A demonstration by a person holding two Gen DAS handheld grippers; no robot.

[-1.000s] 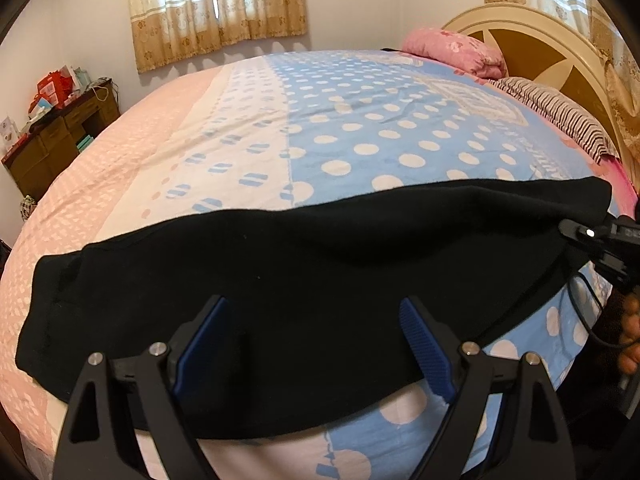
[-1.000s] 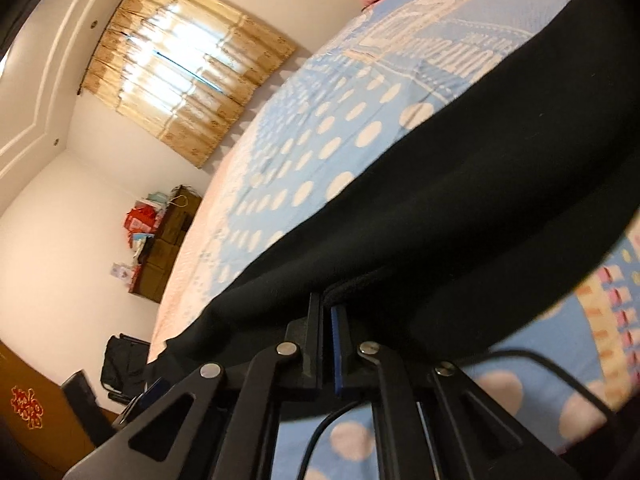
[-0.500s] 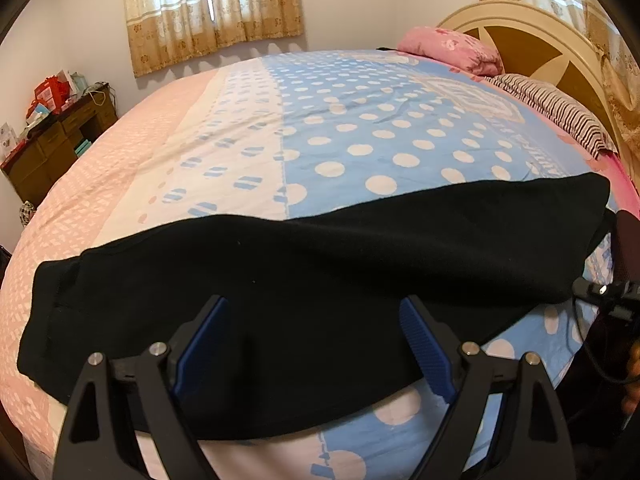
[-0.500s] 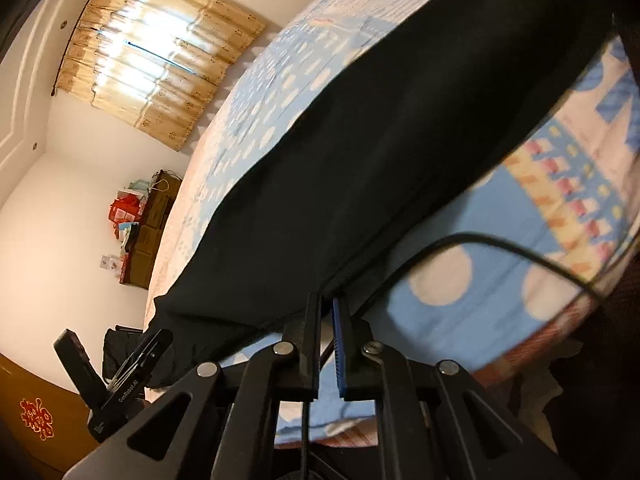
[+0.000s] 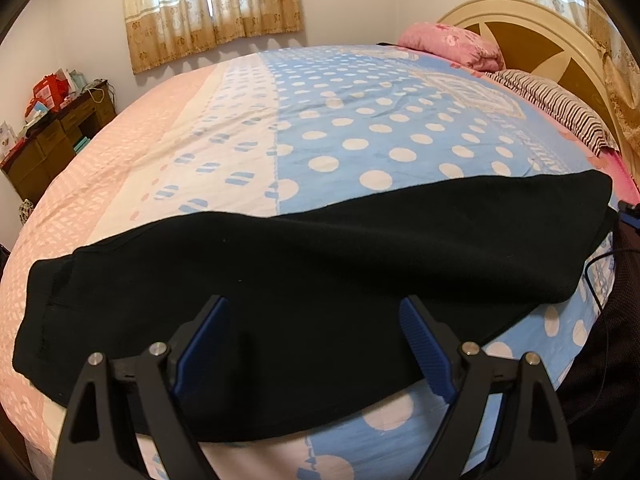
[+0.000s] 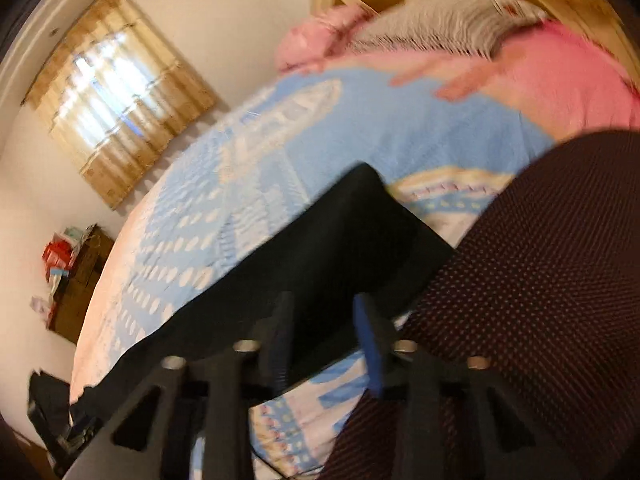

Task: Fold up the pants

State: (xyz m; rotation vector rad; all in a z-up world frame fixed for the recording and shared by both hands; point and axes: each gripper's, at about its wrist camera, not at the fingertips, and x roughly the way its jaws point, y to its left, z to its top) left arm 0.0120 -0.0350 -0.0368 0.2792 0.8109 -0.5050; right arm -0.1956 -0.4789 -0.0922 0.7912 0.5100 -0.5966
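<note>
Left gripper [image 5: 314, 344] open over pants [image 5: 320, 264], lying crosswise on bed [image 5: 360, 120].

A bed [image 5: 340, 92] wears a blue polka-dot and pink patterned cover, with a pink pillow [image 5: 452, 44] and a striped pillow [image 5: 560, 108] against its cream headboard [image 5: 532, 28]. Beige curtains [image 5: 212, 4] hang behind, and a cluttered wooden cabinet [image 5: 52, 136] stands at the left wall.

Bed [image 5: 320, 128]: covered by a pink, white and blue polka-dot sheet. Headboard [image 5: 532, 36]: cream and brown, at the bed's far right end, with a pink pillow [image 5: 452, 46] and striped pillow [image 5: 560, 112] against it. Curtained window [image 5: 212, 4]: daylit, in a white wall. Wooden dresser [image 5: 52, 136]: cluttered, at the left wall.
</note>
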